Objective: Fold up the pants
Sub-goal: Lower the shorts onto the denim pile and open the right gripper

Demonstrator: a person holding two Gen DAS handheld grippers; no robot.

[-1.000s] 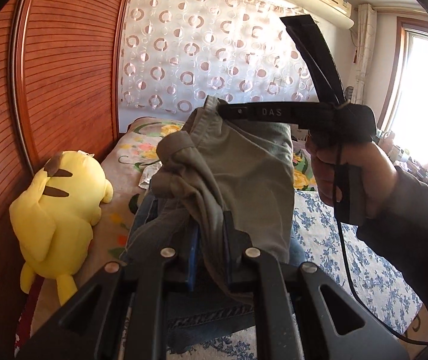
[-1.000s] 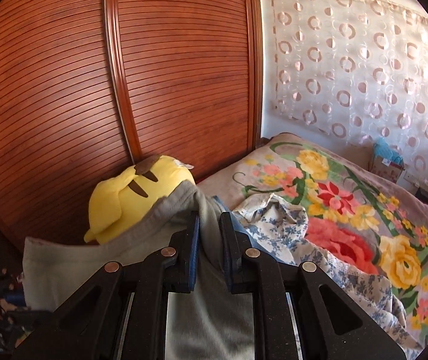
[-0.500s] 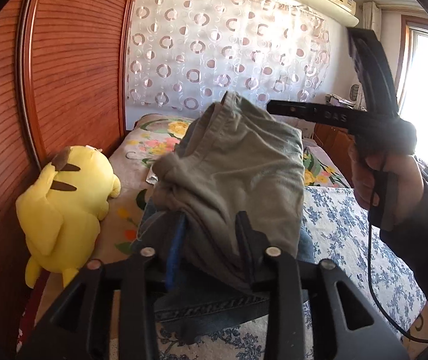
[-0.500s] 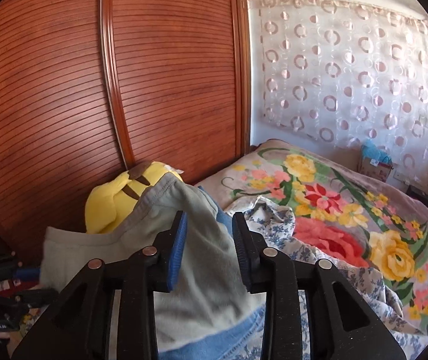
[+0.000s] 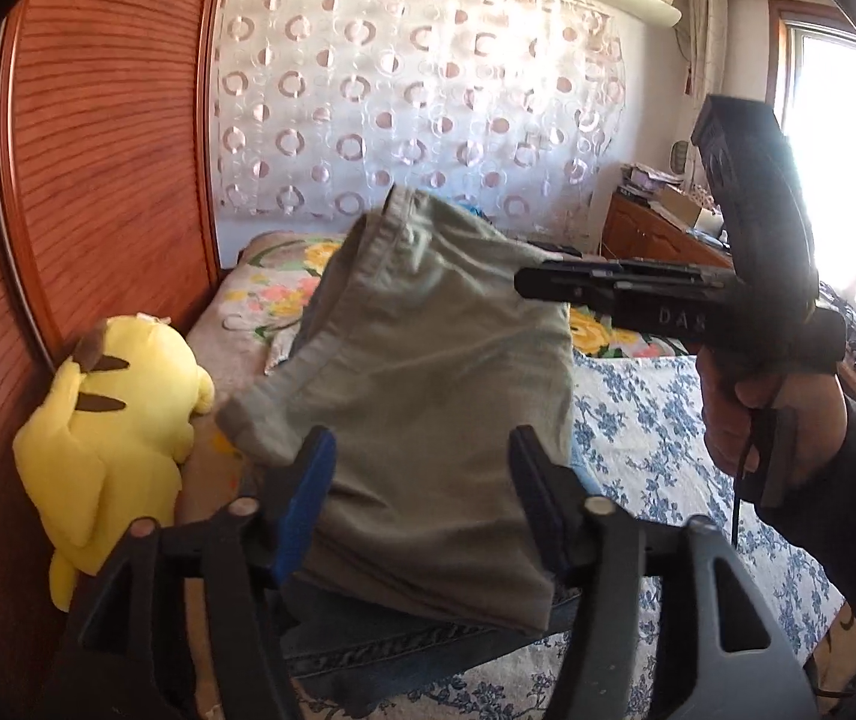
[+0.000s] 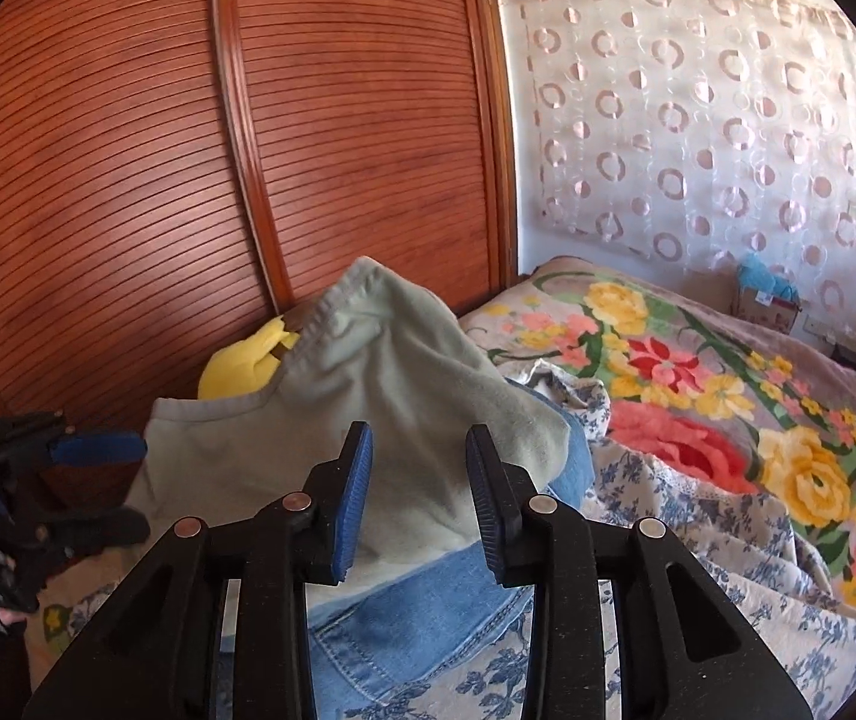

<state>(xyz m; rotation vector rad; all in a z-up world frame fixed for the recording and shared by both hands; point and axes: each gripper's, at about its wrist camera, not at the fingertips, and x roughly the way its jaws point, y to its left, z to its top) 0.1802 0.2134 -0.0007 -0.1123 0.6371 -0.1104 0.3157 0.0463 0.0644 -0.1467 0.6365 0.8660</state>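
Both claws gape wide, gripping nothing — left gripper [image 5: 422, 498] and right gripper [image 6: 419, 489] flank the grey-green pants [image 5: 428, 372], heaped on blue jeans [image 6: 428, 612] atop the bed [image 6: 787, 618]. Its hemmed edge peaks near the yellow plush [image 5: 110, 420].

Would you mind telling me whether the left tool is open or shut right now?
Open. The left tool has its fingers spread wide on either side of the green pants, with neither clearly pinching the cloth.

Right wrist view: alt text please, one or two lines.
The open right gripper faces folded grey-green pants lying on blue jeans on a floral bed. A yellow plush toy peeks out behind, against a wooden wardrobe.
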